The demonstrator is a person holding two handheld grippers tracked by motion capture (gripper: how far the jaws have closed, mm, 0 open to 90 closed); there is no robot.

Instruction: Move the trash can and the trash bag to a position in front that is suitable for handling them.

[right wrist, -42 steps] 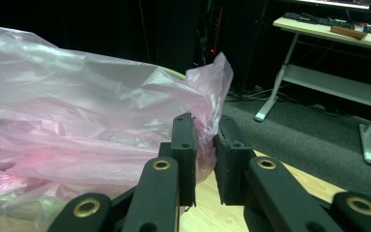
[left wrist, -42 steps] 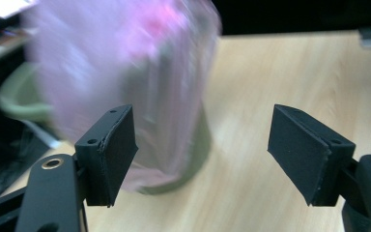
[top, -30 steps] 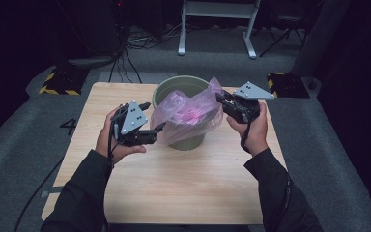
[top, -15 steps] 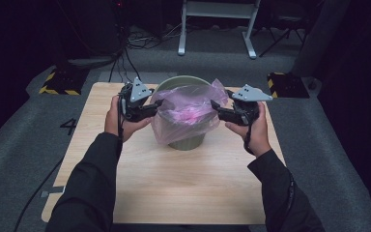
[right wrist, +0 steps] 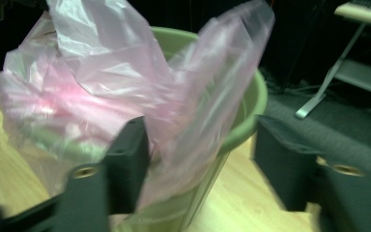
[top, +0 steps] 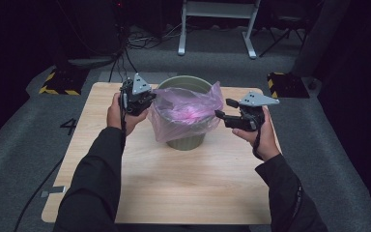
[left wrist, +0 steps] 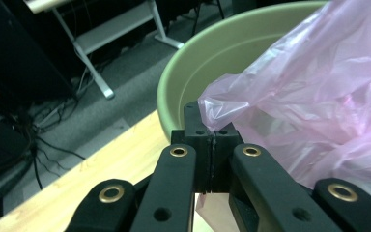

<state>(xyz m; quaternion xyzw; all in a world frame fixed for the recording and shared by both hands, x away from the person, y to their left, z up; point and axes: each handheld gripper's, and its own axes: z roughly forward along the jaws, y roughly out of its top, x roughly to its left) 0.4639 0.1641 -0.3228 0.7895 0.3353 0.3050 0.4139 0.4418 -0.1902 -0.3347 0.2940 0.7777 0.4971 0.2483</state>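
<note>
A pale green bin (top: 187, 141) stands at the middle of the wooden table (top: 193, 188), with a thin pink plastic bag (top: 183, 113) in its mouth and draped over its near rim. My left gripper (top: 149, 99) is at the bin's left rim, shut on the bag's edge (left wrist: 211, 126), in front of the bin (left wrist: 207, 63). My right gripper (top: 225, 109) is at the bin's right side and open. In the right gripper view its jaws stand wide apart (right wrist: 203, 159) astride the bin's rim (right wrist: 251, 123), and a loose flap of the bag (right wrist: 207, 92) hangs beside the left jaw.
Grey carpet surrounds the table. A white metal stand (top: 217, 29) and tangled cables (top: 135, 41) lie on the floor beyond the far edge. Yellow-black striped blocks (top: 53, 82) sit at the far left and far right corners.
My left gripper carried the bag's edge away from me, up to the bin's far left rim. My right gripper has opened and drawn slightly right; the bag's right corner now stands loose.
</note>
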